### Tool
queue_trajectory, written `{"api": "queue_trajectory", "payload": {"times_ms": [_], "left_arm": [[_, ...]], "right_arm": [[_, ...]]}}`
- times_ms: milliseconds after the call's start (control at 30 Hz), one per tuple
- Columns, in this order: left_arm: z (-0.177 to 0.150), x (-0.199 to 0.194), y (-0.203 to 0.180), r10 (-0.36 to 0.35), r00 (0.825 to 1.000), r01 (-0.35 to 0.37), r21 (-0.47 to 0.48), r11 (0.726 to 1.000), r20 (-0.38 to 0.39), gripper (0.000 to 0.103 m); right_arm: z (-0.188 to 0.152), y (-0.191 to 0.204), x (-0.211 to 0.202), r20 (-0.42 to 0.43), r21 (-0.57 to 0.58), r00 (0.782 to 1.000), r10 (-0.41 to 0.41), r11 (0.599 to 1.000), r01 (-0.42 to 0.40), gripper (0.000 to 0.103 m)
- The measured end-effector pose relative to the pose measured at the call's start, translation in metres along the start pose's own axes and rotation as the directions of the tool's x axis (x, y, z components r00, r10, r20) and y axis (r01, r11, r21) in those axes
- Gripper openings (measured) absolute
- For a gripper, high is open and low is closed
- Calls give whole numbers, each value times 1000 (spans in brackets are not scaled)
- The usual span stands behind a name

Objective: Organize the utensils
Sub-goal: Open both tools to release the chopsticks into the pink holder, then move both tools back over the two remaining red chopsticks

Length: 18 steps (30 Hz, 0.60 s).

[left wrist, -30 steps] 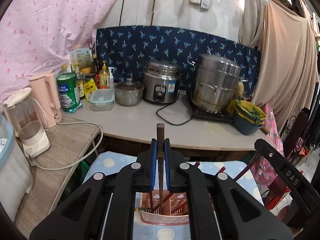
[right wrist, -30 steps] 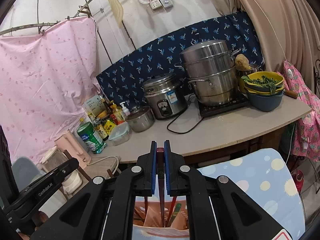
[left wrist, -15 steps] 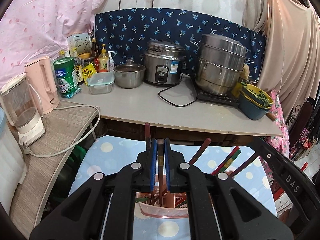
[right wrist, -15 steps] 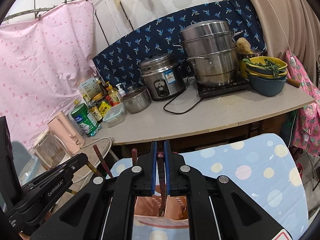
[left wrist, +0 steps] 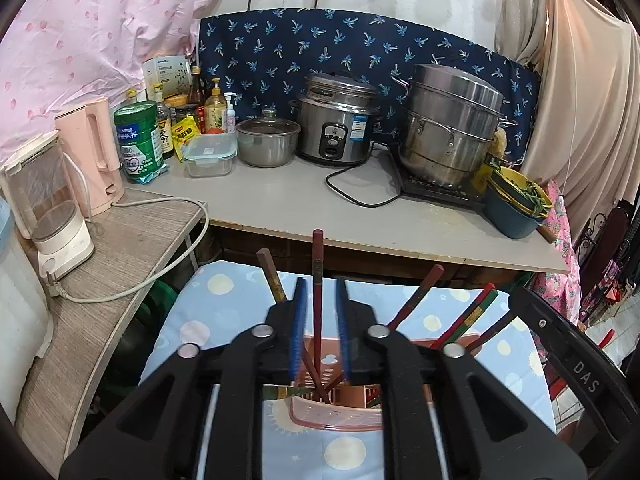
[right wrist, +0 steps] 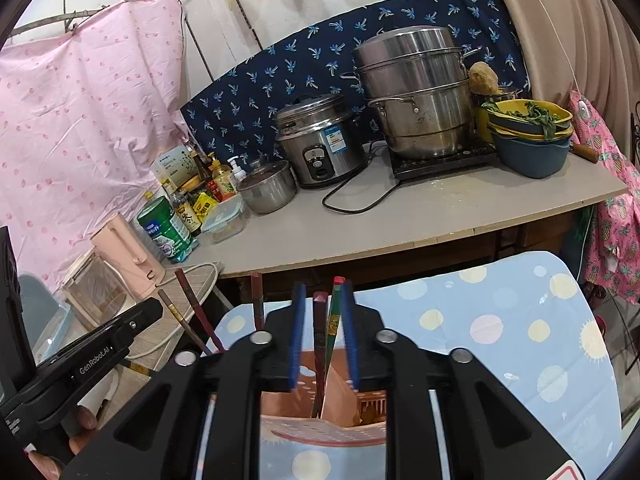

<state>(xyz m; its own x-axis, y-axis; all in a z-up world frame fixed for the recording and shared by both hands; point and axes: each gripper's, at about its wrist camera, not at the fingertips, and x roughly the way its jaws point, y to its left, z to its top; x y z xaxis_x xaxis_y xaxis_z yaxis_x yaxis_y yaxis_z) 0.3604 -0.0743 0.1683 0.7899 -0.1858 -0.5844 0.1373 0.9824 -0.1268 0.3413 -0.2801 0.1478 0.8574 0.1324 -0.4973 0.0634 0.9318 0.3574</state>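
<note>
- Left gripper (left wrist: 319, 322): jaws have just been opening, a narrow gap now, pads clear of the dark red chopstick (left wrist: 317, 280), which stands in the pink holder (left wrist: 336, 416) on the dotted cloth.
- Right gripper (right wrist: 323, 326): likewise just parted around its chopstick (right wrist: 319, 332) (released, I judge).
- Lift both straight up, avoiding neighbouring sticks.

The left gripper (left wrist: 320, 328) has just been opening; its blue pads (left wrist: 299, 328) stand clear of the dark red chopstick (left wrist: 317, 280) upright between them, whose lower end sits in the pink utensil holder (left wrist: 336, 416) below. More chopsticks (left wrist: 468, 316) lean rightward.
</note>
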Motion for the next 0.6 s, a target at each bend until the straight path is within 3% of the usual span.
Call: {"api": "queue_trajectory", "payload": {"times_ms": [333,600], "left_arm": [[-9,-32,5,-2,999,2,-3,1000,33,45],[-52,-74,0,1,999,-3,54,999,37,46]], "right_arm": [[-1,-6,-44,57,33,998,22,999,-24,37],[-38,-7,-97,55,5,998,-3,1000,3,40]]}}
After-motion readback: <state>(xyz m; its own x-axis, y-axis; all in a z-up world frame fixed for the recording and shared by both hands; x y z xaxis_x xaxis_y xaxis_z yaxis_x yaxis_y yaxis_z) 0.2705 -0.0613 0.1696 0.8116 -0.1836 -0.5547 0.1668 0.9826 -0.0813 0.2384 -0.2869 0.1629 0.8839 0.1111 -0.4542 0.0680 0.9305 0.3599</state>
